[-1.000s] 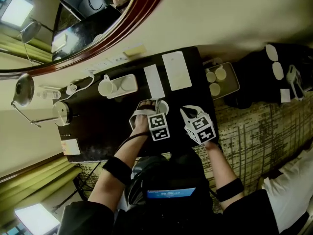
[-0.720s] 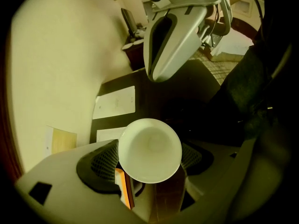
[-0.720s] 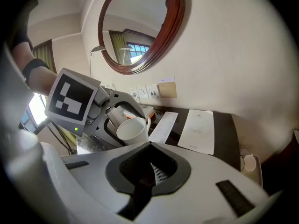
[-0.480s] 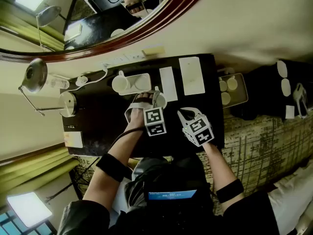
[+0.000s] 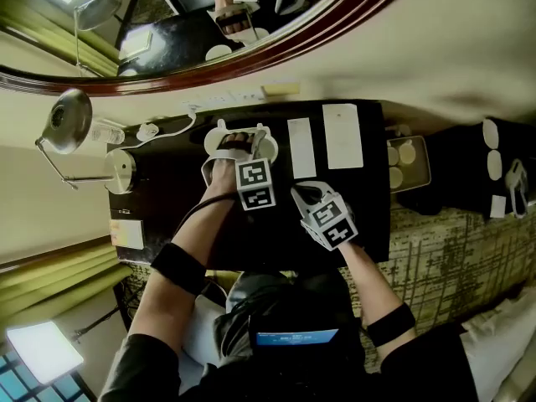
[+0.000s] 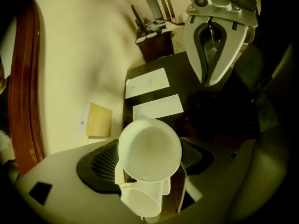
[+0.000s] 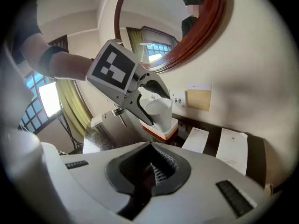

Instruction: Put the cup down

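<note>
My left gripper [image 5: 239,143] is shut on a white cup [image 6: 149,148], which fills the gap between its jaws. It hangs at the back of the dark desk [image 5: 201,216]. In the right gripper view the cup [image 7: 158,108] hangs just above a white tray with an orange base [image 7: 163,130]. A second white cup [image 6: 140,202] shows right under the held one. My right gripper [image 5: 303,194] is shut and empty, over the desk to the right of the left one.
Two white cards [image 5: 301,147] [image 5: 342,135] lie on the desk right of the tray. A desk lamp [image 5: 67,115] and a round metal pot [image 5: 121,170] stand at the left. A small tray of cups [image 5: 406,162] sits at the right. A mirror [image 5: 251,23] hangs on the wall.
Both grippers have moved away from me across the desk toward the wall. The left one has carried the cup over to the white tray.
</note>
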